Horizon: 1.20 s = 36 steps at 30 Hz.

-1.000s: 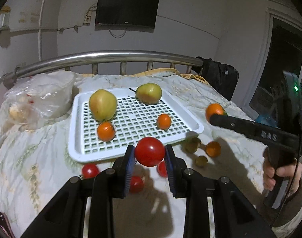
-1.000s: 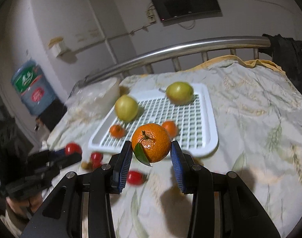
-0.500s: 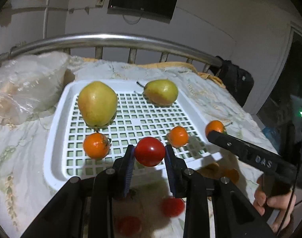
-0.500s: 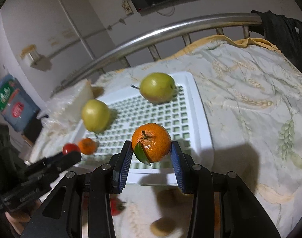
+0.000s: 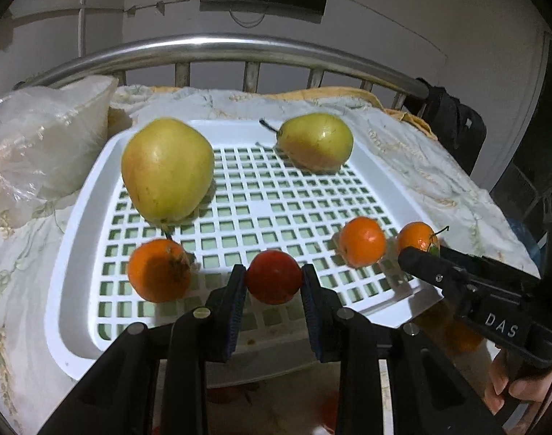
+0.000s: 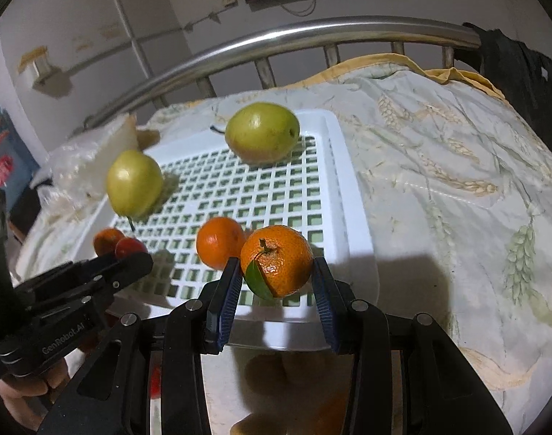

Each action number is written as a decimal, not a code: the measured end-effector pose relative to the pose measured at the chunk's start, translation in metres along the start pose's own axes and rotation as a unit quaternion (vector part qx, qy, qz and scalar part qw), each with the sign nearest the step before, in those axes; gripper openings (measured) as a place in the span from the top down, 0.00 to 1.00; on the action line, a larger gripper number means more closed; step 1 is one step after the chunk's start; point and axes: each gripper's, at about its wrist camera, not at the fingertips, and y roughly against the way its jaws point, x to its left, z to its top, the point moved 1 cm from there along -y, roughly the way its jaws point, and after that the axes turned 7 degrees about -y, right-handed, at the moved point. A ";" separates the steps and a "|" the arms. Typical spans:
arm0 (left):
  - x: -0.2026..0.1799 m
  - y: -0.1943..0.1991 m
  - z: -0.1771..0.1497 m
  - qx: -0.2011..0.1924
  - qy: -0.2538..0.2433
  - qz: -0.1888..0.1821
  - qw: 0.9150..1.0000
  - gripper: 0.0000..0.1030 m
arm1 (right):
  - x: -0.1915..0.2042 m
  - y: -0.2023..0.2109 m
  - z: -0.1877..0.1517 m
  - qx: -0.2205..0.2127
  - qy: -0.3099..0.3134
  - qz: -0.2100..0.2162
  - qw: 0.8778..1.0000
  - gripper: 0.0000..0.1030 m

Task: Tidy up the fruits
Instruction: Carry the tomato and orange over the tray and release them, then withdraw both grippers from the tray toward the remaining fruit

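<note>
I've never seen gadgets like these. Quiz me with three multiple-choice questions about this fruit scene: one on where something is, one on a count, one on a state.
1. Where does the stemmed pear lie?
A. the tray's far end
B. on the bedsheet
C. in the plastic bag

2. How many pears are in the tray?
A. one
B. two
C. four

3. What does the left gripper hold?
A. nothing
B. a pear
C. a red tomato

Answers:
1 A: the stemmed pear lies by the white tray's far rim.
2 B: with the bigger pear, that makes two.
3 C: the left gripper is shut on the red tomato.
</note>
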 end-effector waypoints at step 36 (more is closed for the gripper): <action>0.006 0.118 -0.020 -0.156 0.028 -0.025 0.987 0.03 | -0.028 0.138 -0.027 -0.190 0.014 0.032 0.981 0.01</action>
